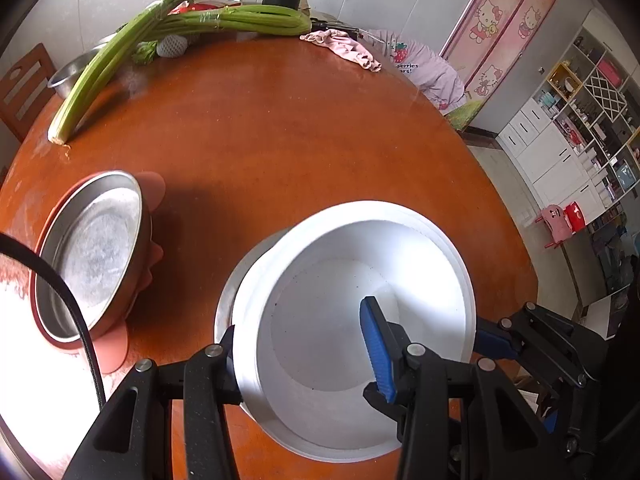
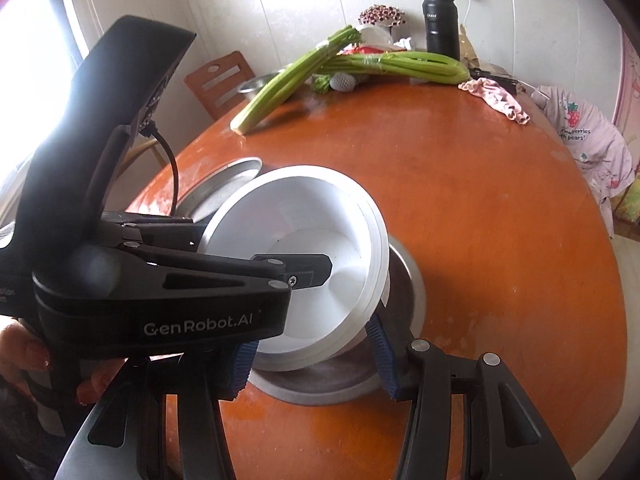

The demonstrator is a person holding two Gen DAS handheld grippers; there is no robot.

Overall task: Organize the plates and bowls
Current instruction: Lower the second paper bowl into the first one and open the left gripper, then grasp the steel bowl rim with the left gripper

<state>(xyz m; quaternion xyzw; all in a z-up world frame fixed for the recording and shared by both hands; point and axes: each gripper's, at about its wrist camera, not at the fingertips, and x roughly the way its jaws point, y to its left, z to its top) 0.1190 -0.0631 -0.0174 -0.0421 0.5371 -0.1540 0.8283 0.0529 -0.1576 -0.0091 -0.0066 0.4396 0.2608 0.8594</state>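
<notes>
White bowls: we see a nested stack of plain white bowls [image 1: 360, 320], deep, matt, with layered rims showing at the edge; the stack tilts, its mouth toward our tongs
Left gripper [image 1: 304, 344]: we have it clamped on the stack's near wall, one blue pad inside the bowl, the other outside, jaws only narrowly apart
Right gripper [image 2: 316, 356]: its ribbed blue pads stand on either side of the stack's lower rim; we cannot tell whether they press
Steel dish [image 2: 336, 380]: shallow and grey, lying on the table [image 2: 500, 240] directly beneath the stack
Steel pan [image 1: 92, 256]: round, dull metal, set in a pink silicone holder, left of the left gripper
Beyond the tongs: celery [image 1: 168, 36] at the table's far edge
</notes>
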